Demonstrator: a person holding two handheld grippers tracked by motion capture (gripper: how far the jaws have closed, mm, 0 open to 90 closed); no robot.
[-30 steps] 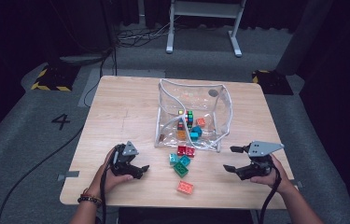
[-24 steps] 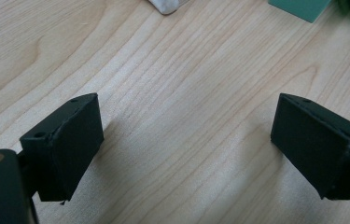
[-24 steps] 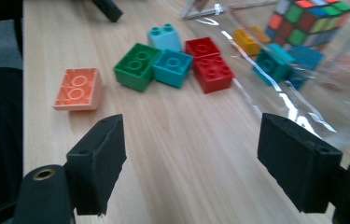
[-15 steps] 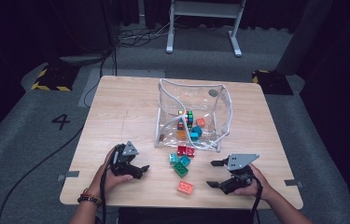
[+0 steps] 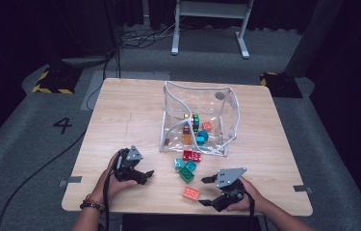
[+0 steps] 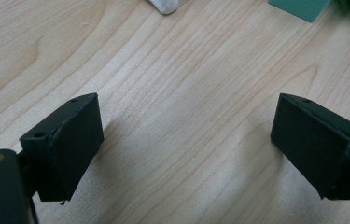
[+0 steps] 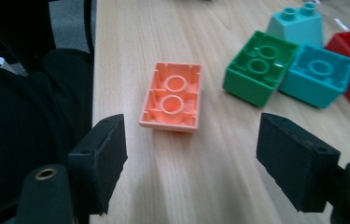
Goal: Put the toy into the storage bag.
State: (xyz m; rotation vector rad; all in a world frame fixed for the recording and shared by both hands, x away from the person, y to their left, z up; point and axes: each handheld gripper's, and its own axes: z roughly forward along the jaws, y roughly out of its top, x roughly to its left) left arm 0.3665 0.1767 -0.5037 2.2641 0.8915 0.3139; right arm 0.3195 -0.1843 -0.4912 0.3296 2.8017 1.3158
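Right gripper view: green brick [image 7: 259, 73] beside orange brick [image 7: 173, 95].

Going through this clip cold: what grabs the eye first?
The clear bag stands mid-table with bright blocks inside, and loose blocks lie spilled before it. Nearest the person, the orange block lies hollow side up, just ahead of the open right tool. The left tool is open over bare wood.

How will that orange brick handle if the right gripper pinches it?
The orange brick lies hollow side up, flat: unlikely to roll. Probably rigid, light plastic. Smooth walls might slip between the right gripper jaws, open now.
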